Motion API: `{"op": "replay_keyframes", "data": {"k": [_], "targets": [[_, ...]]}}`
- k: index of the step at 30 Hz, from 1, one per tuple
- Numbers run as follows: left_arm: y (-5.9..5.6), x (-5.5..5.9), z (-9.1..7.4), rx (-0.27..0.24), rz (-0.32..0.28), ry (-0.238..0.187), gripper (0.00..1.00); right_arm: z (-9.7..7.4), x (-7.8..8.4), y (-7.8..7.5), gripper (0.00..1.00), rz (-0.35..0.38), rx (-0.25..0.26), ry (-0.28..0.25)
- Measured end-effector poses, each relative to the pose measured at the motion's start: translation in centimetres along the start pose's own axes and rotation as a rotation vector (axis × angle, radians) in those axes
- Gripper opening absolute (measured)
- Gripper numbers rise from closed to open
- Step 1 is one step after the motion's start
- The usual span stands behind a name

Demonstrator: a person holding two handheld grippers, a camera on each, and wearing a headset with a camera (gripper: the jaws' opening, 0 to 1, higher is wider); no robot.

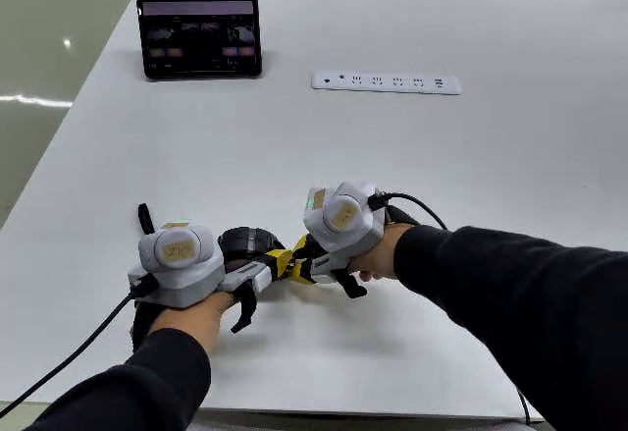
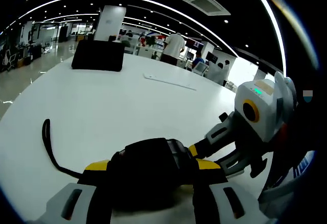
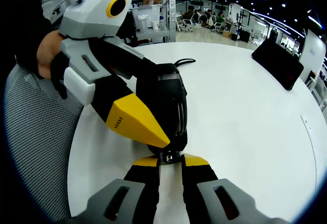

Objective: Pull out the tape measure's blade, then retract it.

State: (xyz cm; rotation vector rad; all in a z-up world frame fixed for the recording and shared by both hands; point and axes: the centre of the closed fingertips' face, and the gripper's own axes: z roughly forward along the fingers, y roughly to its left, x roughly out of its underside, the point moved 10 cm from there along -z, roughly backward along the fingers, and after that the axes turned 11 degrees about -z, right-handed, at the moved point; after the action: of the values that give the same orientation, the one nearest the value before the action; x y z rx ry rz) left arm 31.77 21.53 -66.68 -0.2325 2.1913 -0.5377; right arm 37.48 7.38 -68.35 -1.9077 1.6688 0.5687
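Left tongs (image 2: 152, 166) clamp the tape measure (image 3: 166, 104) on the table (image 1: 392, 176); right tongs (image 3: 169, 160) pinch its blade tip (image 3: 168, 155). A crooked pull could slip the thin tip free.

I can read nothing for certain. The yellow fingertip (image 3: 135, 123) of my left claw (image 3: 162, 119) carries one short line of small dark letters, too small to make out. The tablet (image 1: 200, 36) on the table (image 1: 471, 176) shows a lit screen, its marks too blurred to read.
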Motion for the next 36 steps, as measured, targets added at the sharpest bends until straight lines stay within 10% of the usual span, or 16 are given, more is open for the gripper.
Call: {"op": "replay_keyframes", "data": {"k": [8, 11, 15, 36], "targets": [[0.3, -2.1, -1.7, 0.025, 0.052, 0.008, 0.66, -2.3, 1.5, 1.0, 0.19, -0.004, 0.041, -0.011], [0.5, -2.6, -2.7, 0.105, 0.1, 0.048, 0.74, -4.0, 2.3, 1.0, 0.25, 0.018, 0.08, -0.01], [0.4, -3.7, -4.7, 0.207, 0.138, 0.0, 1.0, -6.8, 2.9, 1.7, 0.32, 0.067, 0.127, -0.064], [4.0, -6.1, -8.0, 0.265, 0.275, 0.013, 1.0, -18.0, 6.0, 4.7, 0.57, 0.134, 0.34, -0.133]]}}
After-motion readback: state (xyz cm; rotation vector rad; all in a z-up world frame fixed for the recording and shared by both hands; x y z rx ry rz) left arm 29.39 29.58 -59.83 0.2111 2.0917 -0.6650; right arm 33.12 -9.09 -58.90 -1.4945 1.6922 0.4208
